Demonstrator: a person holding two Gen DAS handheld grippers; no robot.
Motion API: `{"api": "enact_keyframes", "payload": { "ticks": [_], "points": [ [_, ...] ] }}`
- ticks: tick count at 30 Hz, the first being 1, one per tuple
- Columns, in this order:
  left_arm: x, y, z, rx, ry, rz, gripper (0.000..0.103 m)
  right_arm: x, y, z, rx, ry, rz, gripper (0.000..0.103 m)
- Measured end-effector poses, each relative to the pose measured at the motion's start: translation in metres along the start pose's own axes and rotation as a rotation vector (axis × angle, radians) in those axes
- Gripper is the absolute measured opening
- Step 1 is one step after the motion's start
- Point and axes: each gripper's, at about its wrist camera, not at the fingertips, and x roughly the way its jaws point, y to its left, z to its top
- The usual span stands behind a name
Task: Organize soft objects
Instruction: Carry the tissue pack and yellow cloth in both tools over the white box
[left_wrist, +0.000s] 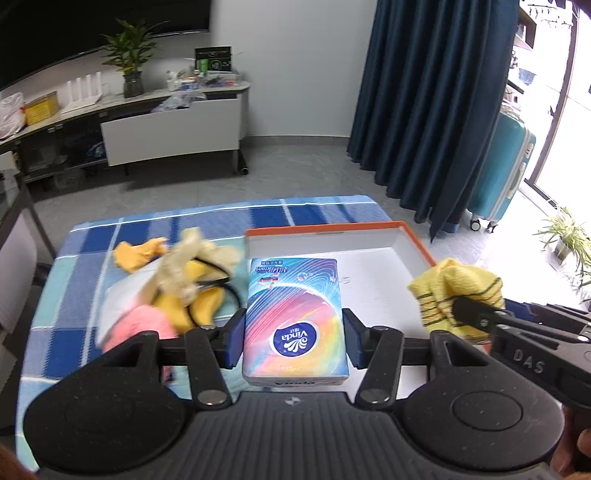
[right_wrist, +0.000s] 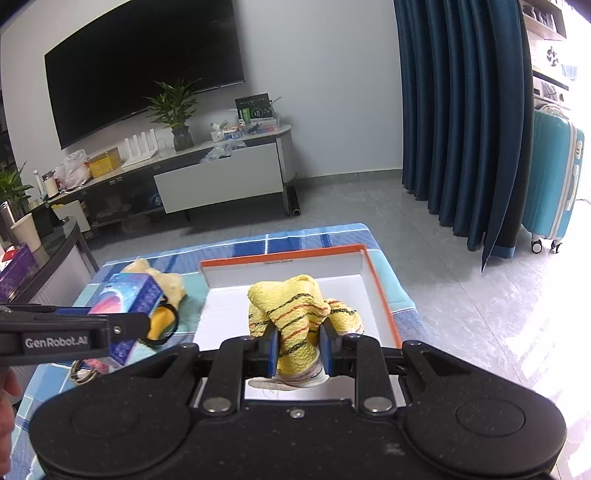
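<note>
Gripping the tissue pack (left_wrist: 295, 314) across its width, the left gripper (left_wrist: 293, 338) holds it raised at the near left edge of the orange-rimmed box (left_wrist: 417, 240), its blue pads pressed flat against the long sides, probably so the soft pack stays level for setting down inside. The right gripper (right_wrist: 298, 345) is clenched on the yellow striped cloth (right_wrist: 295, 314), which bunches above the pads and hangs over the box's white floor; pinching it mid-bundle keeps the loose folds gathered. Both loads seem bound for the box, which otherwise looks bare. On the blue plaid cover (left_wrist: 74, 314), left of the box, waits a heap of soft items (left_wrist: 177, 280): yellow, cream and pink pieces with a black cord. Motion blur smears that heap in the left wrist view, so the separate pieces are hard to tell apart. The box's near wall is hidden behind the gripper bodies.
</note>
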Motion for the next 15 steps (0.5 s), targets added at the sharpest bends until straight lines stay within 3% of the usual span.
{"api": "enact_keyframes", "payload": {
  "ticks": [15],
  "points": [
    [0.044, -0.025, 0.011, 0.02, 0.044, -0.029, 0.053, 0.054, -0.028, 0.029, 0.024, 0.057, -0.019, 0.029]
  ]
}}
